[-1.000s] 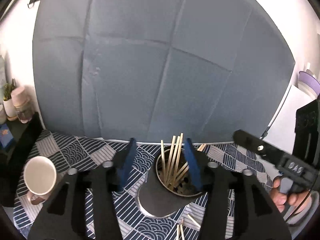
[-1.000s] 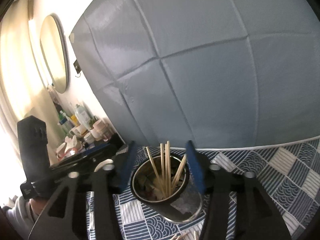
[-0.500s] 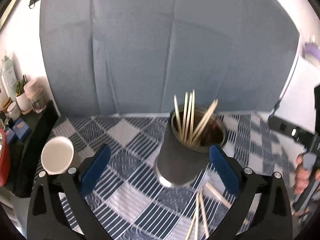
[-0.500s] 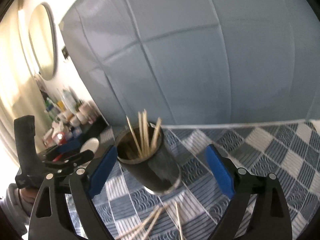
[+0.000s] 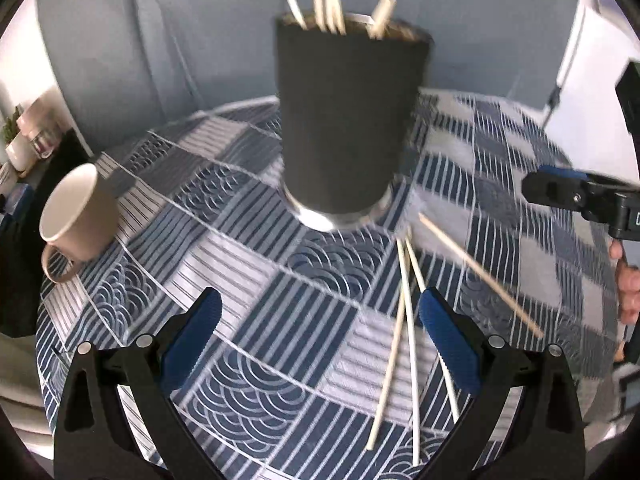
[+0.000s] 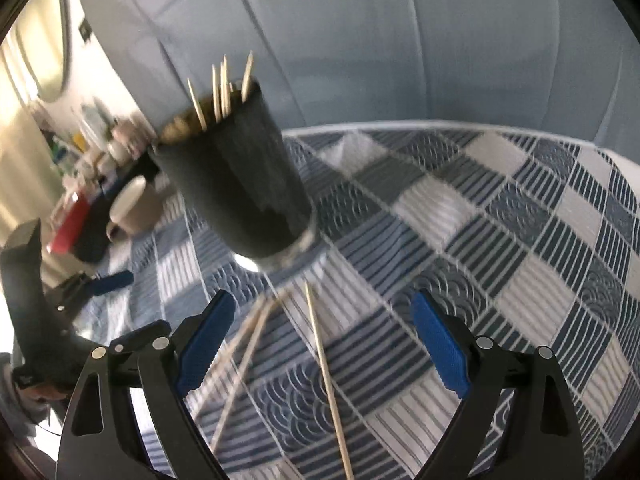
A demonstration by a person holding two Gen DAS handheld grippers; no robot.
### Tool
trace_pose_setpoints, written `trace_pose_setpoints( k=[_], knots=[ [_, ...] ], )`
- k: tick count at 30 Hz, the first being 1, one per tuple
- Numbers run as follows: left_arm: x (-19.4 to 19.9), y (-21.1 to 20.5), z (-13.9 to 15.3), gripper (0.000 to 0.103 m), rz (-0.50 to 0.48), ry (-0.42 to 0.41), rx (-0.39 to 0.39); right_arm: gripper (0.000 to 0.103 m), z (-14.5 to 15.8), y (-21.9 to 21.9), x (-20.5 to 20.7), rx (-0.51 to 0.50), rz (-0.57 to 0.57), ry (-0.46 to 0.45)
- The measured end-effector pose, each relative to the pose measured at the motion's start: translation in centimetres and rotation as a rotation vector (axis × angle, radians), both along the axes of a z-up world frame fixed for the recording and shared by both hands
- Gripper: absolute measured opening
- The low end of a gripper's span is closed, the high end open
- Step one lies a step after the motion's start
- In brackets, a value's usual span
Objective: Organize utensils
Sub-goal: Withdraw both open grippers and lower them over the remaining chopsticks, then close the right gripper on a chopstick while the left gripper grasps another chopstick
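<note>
A dark metal cup stands upright on the patterned blue cloth, with several wooden chopsticks standing in it. It also shows in the right wrist view. Several loose chopsticks lie on the cloth just in front of the cup; in the right wrist view one lies between the fingers. My left gripper is open and empty, low over the cloth. My right gripper is open and empty, also low, and shows at the right edge of the left wrist view.
A beige mug stands on the cloth to the left of the cup. A shelf with bottles and jars lies beyond the table's left side. A grey-blue backdrop hangs behind the table.
Both grippers have opened wide, pulled back from the cup and dropped low over the cloth. The cup stands free and the loose chopsticks have come into view.
</note>
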State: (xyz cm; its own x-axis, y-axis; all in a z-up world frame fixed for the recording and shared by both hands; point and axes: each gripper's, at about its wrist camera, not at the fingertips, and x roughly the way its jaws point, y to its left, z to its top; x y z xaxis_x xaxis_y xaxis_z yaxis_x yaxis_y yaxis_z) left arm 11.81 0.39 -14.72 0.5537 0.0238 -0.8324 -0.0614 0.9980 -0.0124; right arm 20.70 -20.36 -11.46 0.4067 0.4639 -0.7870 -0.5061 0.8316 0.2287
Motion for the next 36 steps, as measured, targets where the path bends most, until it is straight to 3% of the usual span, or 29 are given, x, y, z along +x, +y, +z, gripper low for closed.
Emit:
trace_pose_setpoints(
  k=[5, 11, 16, 20, 23, 27, 34, 36],
  knots=[
    [-0.4, -2.0, -2.1, 0.097, -0.053, 0.085, 0.054, 0.085, -2.6, 0.2, -0.9, -0.134, 0.008, 0.024],
    [-0.8, -3.8, -3.6, 0.096, -0.101, 0.137, 0.09, 0.077, -4.2, 0.4, -1.4, -0.174, 0.042, 0.07],
    [-0.2, -4.2, -4.5, 0.093, -0.103, 0.182, 0.114, 0.059, -5.1, 0.8, -1.4, -0.219, 0.069, 0.114],
    [-0.3, -4.0, -5.0, 0.086, -0.096, 0.21, 0.081, 0.046, -5.8, 0.7, -1.5, -0.244, 0.073, 0.143],
    [-0.2, -3.1, -5.0, 0.078, -0.078, 0.227, 0.009, 0.036, -6.4, 0.7, -1.4, -0.26, 0.069, 0.168],
    [-0.4, -3.0, -4.7, 0.066, -0.09, 0.227, 0.011, 0.03, -6.6, 0.8, -1.4, -0.27, 0.073, 0.172],
    [-0.6, -1.7, -4.6, 0.049, -0.082, 0.244, -0.03, 0.005, -6.5, 1.7, -1.8, -0.264, 0.107, 0.19],
    [-0.6, -1.3, -4.5, 0.043, -0.079, 0.246, -0.045, 0.003, -6.5, 1.9, -1.9, -0.262, 0.112, 0.193]
  ],
)
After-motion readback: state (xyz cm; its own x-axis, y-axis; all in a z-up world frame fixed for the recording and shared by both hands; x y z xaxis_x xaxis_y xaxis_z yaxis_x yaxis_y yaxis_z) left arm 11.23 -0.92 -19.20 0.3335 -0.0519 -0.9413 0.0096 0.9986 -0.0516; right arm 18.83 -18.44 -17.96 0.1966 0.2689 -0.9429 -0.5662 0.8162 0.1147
